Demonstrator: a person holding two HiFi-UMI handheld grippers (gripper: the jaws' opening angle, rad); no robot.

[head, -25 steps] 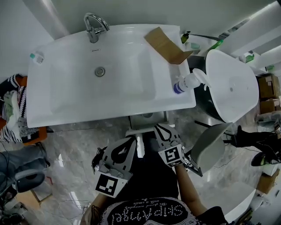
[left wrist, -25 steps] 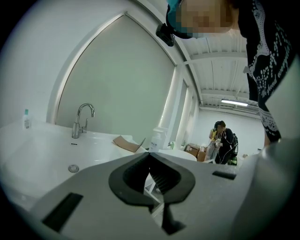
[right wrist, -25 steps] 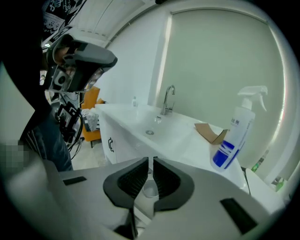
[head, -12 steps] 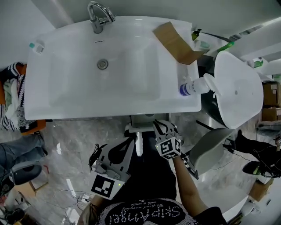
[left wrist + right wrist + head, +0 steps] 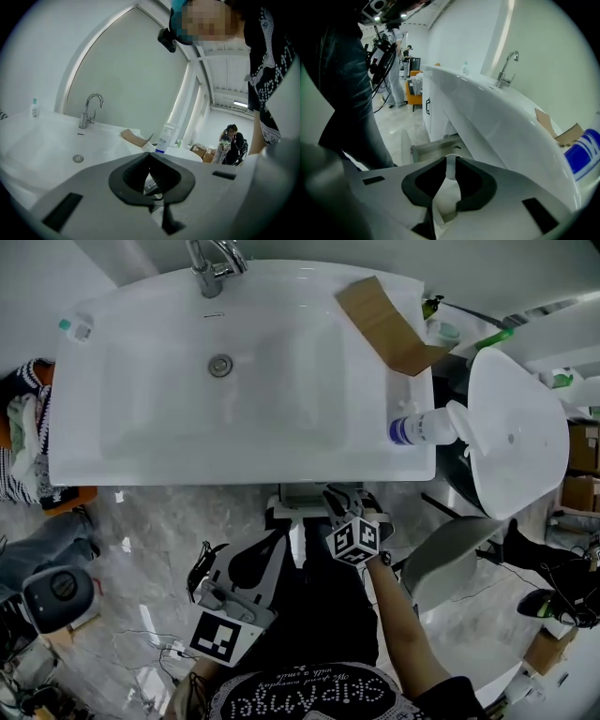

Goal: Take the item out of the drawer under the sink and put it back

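The drawer [image 5: 306, 495] under the white sink [image 5: 234, 427] is pulled out a little, and its grey inside [image 5: 433, 149] shows in the right gripper view. My right gripper [image 5: 337, 499] reaches to the drawer's front edge. Its jaws [image 5: 451, 161] are opening, and a slim white item [image 5: 451, 172] stands between them, still touching both pads. My left gripper [image 5: 284, 540] hangs back to the left of the drawer. In the left gripper view its jaws [image 5: 150, 157] are shut with nothing in them.
A tap [image 5: 214, 263] stands at the back of the basin. A cardboard piece [image 5: 389, 324] and a blue-labelled pump bottle [image 5: 422, 427] lie on the sink's right end. A large white oval fixture [image 5: 520, 427] stands to the right. The floor is marble.
My right gripper has moved forward to the drawer's edge. The left gripper has hardly moved. The sink has slid up in the head view.
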